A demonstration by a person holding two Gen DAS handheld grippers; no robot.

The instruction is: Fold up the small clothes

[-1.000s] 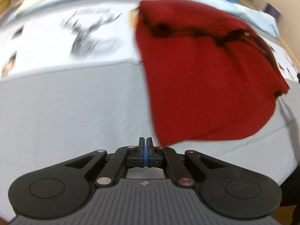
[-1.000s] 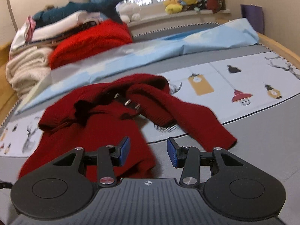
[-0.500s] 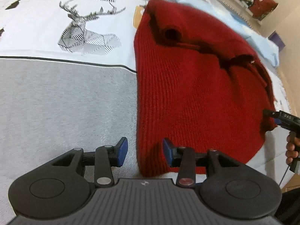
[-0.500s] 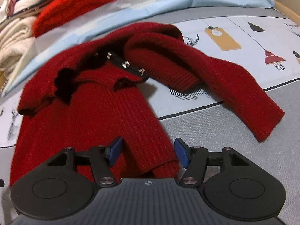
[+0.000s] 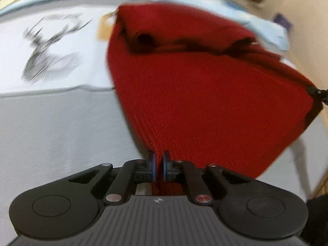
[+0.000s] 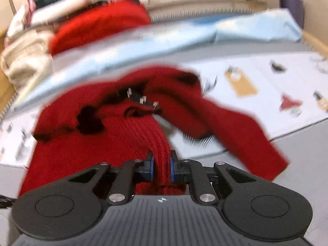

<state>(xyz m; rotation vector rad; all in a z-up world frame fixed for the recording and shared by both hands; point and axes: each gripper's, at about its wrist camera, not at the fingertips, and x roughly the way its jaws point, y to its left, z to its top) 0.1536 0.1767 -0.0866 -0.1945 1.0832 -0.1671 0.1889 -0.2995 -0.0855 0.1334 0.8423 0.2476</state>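
Left claw (image 5: 158, 165) and right claw (image 6: 161, 169) have just closed, each pinching the red sweater's (image 5: 205, 102) hem on the bed (image 5: 51, 133)

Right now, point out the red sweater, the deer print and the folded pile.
red sweater (image 5: 205, 94), left wrist view, on its ribbed body.
deer print (image 5: 51, 55), left wrist view, on the head.
folded pile (image 6: 28, 61), right wrist view, on the cream layer.

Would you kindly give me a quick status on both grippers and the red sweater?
Left gripper just closed, shut on red sweater hem corner. Right gripper just closed on the other corner. One sleeve sprawled sideways on the bedspread. Nothing blocking.
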